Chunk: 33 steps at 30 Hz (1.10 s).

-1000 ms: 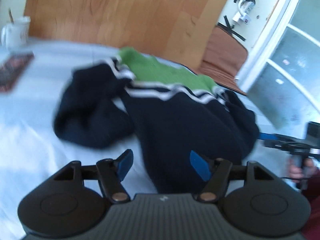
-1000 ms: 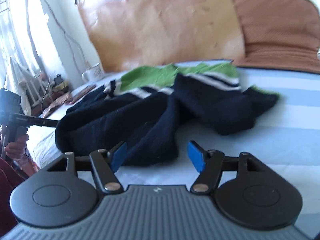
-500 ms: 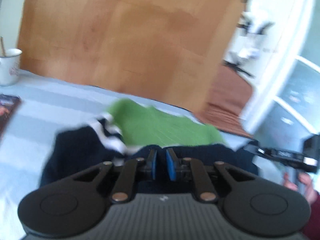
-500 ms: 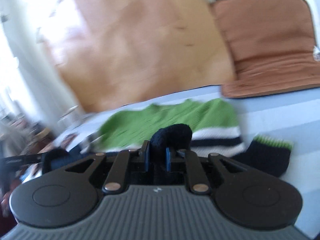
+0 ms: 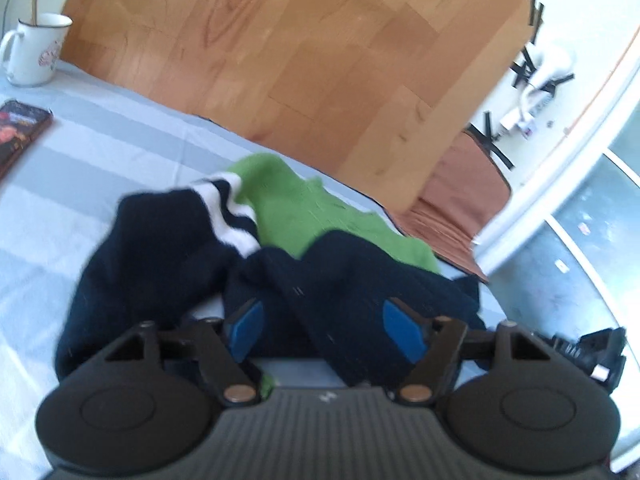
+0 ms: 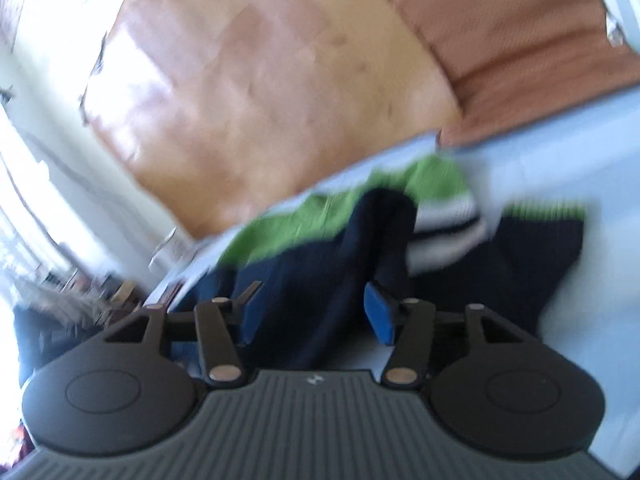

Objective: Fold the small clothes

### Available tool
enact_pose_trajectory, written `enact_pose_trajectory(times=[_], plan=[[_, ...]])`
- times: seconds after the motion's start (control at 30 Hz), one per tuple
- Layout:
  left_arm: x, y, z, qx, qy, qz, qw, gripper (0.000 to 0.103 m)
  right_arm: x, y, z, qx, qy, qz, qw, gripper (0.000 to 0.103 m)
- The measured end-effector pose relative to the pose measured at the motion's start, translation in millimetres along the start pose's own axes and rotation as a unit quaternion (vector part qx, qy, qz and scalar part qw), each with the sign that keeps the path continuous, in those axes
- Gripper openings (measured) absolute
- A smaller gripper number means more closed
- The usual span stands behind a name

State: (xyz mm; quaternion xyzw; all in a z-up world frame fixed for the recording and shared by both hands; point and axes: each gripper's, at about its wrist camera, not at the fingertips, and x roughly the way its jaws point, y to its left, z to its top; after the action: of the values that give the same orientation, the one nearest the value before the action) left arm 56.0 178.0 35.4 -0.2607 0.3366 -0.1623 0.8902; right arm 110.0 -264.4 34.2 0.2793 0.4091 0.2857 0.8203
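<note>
My left claw (image 5: 324, 330) and right claw (image 6: 316, 312) both point downward, jaws apart, just reopened.

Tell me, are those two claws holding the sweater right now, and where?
No. Both the left gripper and right gripper have just opened; the sweater lies loose between their blue pads, not pinched.

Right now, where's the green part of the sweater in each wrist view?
Left wrist: the green part lies centre, behind the navy cloth, right of the white stripes.
Right wrist: the green part is a blurred band at centre, left of the stripes.
Shared landmark: the wooden board leaning behind the sweater.
</note>
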Motion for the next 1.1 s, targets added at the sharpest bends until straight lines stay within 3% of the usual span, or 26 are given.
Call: enact_pose_trajectory(times=[0.1, 0.17, 0.27, 0.33, 0.37, 0.4, 0.47, 0.63, 0.83, 0.97, 1.1], plan=[[15.0, -2.3, -3.4, -0.019, 0.021, -0.021, 0.9994, 0.076, 17.1, -1.4, -19.8, 0.023, 0.038, -0.001, 0.999, 0.058], [32.1, -4.9, -4.7, -0.025, 0.034, -0.015, 0.999, 0.075, 31.6, 0.7, -28.4, 0.029, 0.055, 0.002, 0.998, 0.058], [55.9, -1.0, -6.8, -0.044, 0.057, 0.001, 0.9974, 0.064, 42.3, 6.5, -30.0, 0.032, 0.045, 0.012, 0.998, 0.058], [64.8, 0.9, -10.2, -0.055, 0.068, 0.009, 0.9961, 0.023, 53.3, 9.0, -29.1, 0.04, 0.041, 0.014, 0.998, 0.057], [65.9, 1.5, -11.9, -0.062, 0.074, 0.005, 0.9954, 0.016, 59.8, 9.3, -28.9, 0.046, 0.043, 0.018, 0.998, 0.049], [65.1, 1.0, -13.4, -0.069, 0.078, -0.006, 0.9946, 0.009, 65.3, 10.1, -29.1, 0.05, 0.047, 0.02, 0.997, 0.033], [58.0, -4.9, -15.6, -0.062, 0.073, -0.007, 0.9954, 0.009, 76.6, 11.7, -31.5, 0.051, 0.065, 0.018, 0.996, 0.011], [5.7, -16.9, -17.4, -0.034, 0.049, -0.002, 0.9982, 0.009, 44.3, 22.7, -27.4, 0.013, 0.054, 0.006, 0.998, 0.01], [-83.0, -17.1, -36.1, 0.001, 0.027, 0.038, 0.9989, 0.009, -67.4, 28.7, -36.3, -0.053, 0.037, -0.046, 0.997, 0.01], [-104.9, -9.2, -66.6, -0.006, 0.052, 0.053, 0.9972, 0.009, -117.4, 24.6, -70.0, -0.057, 0.053, -0.085, 0.993, 0.01], [-83.1, 5.0, -99.7, -0.02, 0.106, 0.077, 0.9911, 0.011, -104.7, 9.0, -106.9, -0.05, 0.091, -0.12, 0.987, 0.011]])
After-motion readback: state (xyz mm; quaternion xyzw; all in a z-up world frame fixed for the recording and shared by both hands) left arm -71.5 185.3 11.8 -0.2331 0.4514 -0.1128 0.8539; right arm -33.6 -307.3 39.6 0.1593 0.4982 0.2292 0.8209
